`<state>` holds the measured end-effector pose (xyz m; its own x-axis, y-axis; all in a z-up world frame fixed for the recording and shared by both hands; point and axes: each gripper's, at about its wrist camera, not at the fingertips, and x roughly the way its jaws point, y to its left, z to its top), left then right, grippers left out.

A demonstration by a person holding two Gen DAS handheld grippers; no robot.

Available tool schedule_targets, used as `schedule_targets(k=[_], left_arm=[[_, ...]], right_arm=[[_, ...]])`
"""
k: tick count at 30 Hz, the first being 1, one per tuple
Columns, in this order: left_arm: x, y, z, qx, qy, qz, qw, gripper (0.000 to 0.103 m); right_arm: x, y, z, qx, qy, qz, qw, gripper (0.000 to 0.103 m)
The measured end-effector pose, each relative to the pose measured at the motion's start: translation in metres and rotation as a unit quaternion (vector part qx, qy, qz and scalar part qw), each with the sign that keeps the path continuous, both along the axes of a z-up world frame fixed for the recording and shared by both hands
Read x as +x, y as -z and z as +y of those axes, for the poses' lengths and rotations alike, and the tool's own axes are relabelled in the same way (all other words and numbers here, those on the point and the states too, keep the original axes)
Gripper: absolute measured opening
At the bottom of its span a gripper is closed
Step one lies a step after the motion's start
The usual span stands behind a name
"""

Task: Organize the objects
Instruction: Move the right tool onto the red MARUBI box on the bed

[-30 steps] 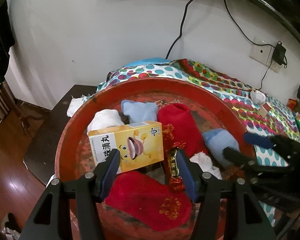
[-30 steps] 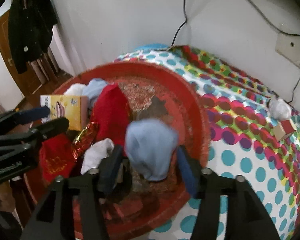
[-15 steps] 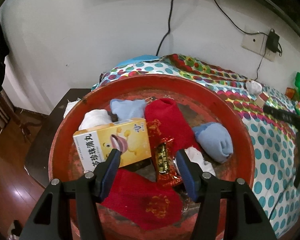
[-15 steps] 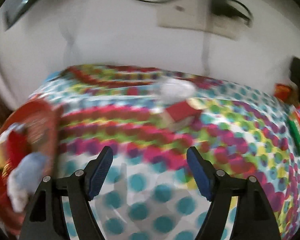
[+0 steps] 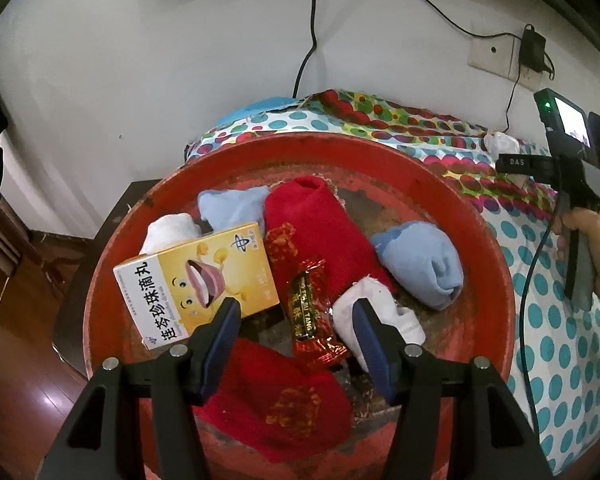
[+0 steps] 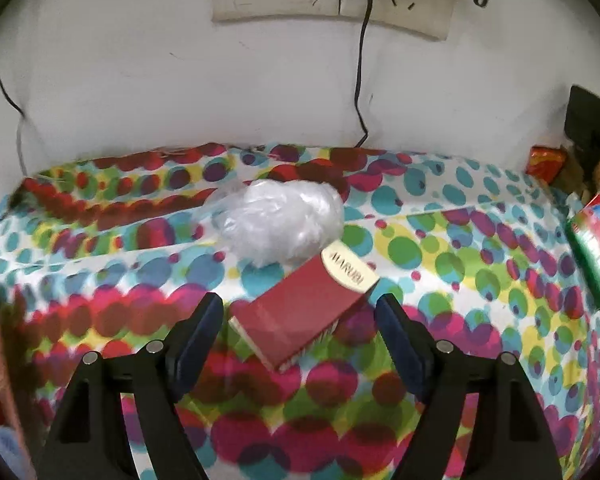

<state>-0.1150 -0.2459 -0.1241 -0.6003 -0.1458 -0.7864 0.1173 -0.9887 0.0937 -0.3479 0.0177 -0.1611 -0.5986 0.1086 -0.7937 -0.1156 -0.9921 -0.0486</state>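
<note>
Left wrist view: over the red basin (image 5: pixel 495 264) the left claw (image 5: pixel 296 322) hangs wide, empty, above the candy wrapper (image 5: pixel 309 312). Beyond the basin on the desk (image 6: pixel 459 272), the right claw (image 6: pixel 300 322) gapes empty around the red box (image 6: pixel 300 312).

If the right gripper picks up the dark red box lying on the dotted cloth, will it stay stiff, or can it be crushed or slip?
The dark red box shows sharp edges and flat faces, so it probably stays stiff. It looks like thin card, so a hard squeeze from the open right gripper may dent it. It lies askew between the fingers, so it may twist as they close.
</note>
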Motion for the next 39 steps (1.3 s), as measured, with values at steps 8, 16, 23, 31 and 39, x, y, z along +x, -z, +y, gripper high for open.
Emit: schedule_targets(k=[8,16,23,31,39], left_arm=[[0.002,-0.003,0.009,-0.009,0.008,0.009,0.9999,0.060],[0.002,-0.033,0.053,-0.010,0.088,0.044,0.9951,0.060],[-0.054,-0.057,0.141,-0.014,0.212,0.053,0.9756,0.060],[-0.145,-0.035,0.215,0.013,0.278,0.000,0.9605,0.060],[-0.228,-0.015,0.258,0.019,0.318,-0.045,0.9468,0.060]], right_arm=[[0.011,-0.001,0.028,-0.016,-0.039,0.009,0.999,0.060],[0.053,-0.002,0.098,-0.028,-0.127,-0.011,0.991,0.060],[0.082,-0.004,0.140,-0.052,-0.207,-0.015,0.977,0.060],[0.100,-0.004,0.157,-0.065,-0.253,-0.006,0.965,0.060],[0.103,-0.002,0.148,-0.024,-0.262,-0.004,0.965,0.063]])
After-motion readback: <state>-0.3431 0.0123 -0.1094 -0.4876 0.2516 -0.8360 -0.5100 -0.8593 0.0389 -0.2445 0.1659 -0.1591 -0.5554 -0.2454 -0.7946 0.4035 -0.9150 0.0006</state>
